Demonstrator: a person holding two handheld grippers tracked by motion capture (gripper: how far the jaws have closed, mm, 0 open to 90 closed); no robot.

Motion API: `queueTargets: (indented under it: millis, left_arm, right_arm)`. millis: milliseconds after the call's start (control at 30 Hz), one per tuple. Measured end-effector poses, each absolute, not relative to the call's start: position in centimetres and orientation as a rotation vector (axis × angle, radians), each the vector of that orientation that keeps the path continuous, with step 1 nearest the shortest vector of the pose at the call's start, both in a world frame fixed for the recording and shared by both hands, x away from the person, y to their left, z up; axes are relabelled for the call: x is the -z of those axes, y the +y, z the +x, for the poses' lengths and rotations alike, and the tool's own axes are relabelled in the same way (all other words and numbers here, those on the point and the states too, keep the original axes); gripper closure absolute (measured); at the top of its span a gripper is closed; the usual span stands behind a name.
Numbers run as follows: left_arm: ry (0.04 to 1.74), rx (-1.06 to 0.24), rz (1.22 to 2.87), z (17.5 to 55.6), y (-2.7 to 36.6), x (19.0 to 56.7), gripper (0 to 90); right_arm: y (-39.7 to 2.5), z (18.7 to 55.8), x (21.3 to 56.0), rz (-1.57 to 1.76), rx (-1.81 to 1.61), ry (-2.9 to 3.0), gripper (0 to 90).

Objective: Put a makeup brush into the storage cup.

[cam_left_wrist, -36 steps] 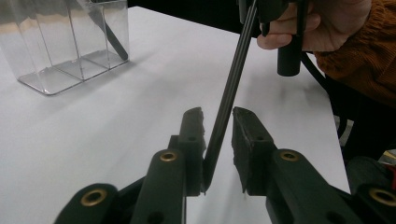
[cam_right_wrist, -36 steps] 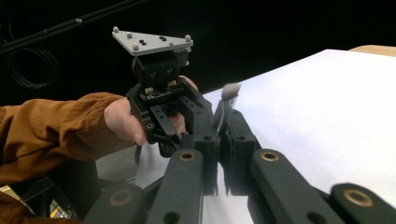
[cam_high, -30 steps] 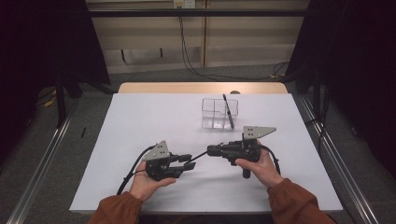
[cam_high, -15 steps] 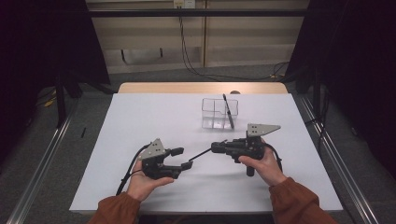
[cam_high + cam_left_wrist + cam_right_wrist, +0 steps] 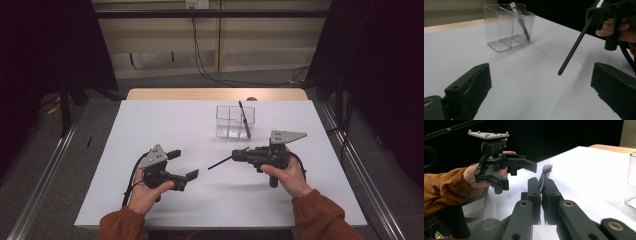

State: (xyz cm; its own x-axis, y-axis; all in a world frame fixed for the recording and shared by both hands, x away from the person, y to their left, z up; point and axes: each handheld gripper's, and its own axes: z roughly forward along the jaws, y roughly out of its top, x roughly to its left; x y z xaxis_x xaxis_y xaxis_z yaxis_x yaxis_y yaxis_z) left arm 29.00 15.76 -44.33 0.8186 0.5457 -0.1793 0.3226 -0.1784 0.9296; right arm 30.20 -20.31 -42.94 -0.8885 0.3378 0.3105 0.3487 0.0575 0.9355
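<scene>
Holding a slim black stick (image 5: 220,162) by one end, the right gripper (image 5: 239,156) has its jaws pinched together on it, the free tip slanting down toward the white table (image 5: 150,120). It looks light, stiff and probably smooth, so a mid-shaft grip suits it. The left gripper (image 5: 181,164) gapes wide, empty. A clear organiser (image 5: 235,121) behind holds another stick.
</scene>
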Motion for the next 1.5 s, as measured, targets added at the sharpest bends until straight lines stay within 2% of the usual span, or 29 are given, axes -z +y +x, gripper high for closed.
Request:
queueTargets:
  millis: [767,1500]
  left_arm:
    - [0.752,-0.427,1.709,26.1,21.0,44.2,3.3]
    - [0.807,-0.486,1.690,24.8,24.3,44.7,3.4]
  right_arm:
    - [-23.0,30.4,42.1,-0.836,1.973,-2.329,86.2]
    - [-27.5,31.8,40.0,-0.997,1.929,-2.412,86.2]
